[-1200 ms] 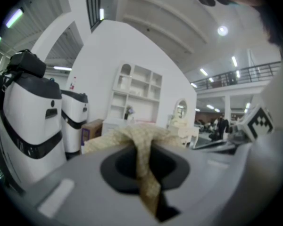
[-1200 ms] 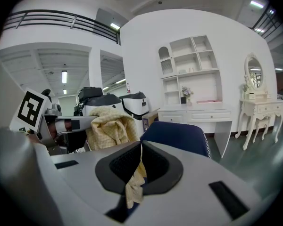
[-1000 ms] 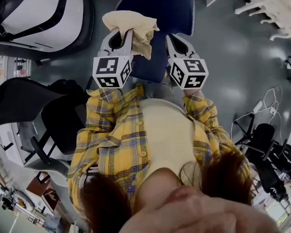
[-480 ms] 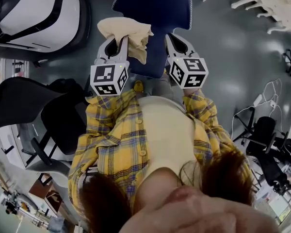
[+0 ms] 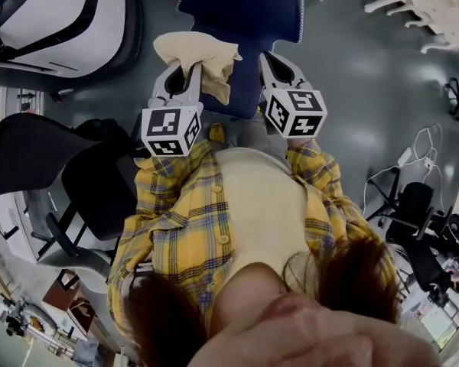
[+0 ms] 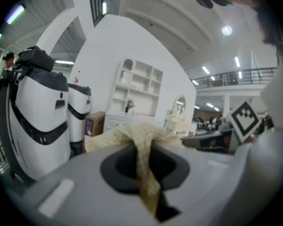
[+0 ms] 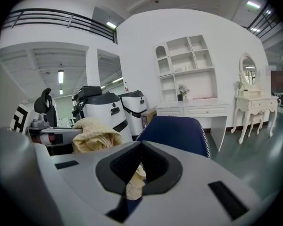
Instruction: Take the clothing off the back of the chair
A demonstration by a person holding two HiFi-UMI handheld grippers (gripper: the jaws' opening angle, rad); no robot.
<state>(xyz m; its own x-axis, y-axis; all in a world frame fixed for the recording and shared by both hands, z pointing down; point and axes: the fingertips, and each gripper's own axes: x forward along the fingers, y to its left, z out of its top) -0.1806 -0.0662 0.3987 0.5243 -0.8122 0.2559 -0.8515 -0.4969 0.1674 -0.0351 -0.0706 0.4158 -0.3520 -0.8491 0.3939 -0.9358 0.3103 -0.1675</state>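
While left tongs [image 6: 142,150] clamp crumpled cream cloth [image 5: 195,48], right tongs [image 7: 141,146] pressed together, padded navy chair [image 5: 252,6]

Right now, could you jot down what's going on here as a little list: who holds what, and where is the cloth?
cloth: cream, bunched, hanging from the left gripper
left gripper: shut on the cloth
right gripper: jaws together, nothing between them
blue chair: just beyond both grippers; top edge of its back bare in the right gripper view
cloth touching blue chair: cannot tell
surroundings: grey floor, black chair at the person's left
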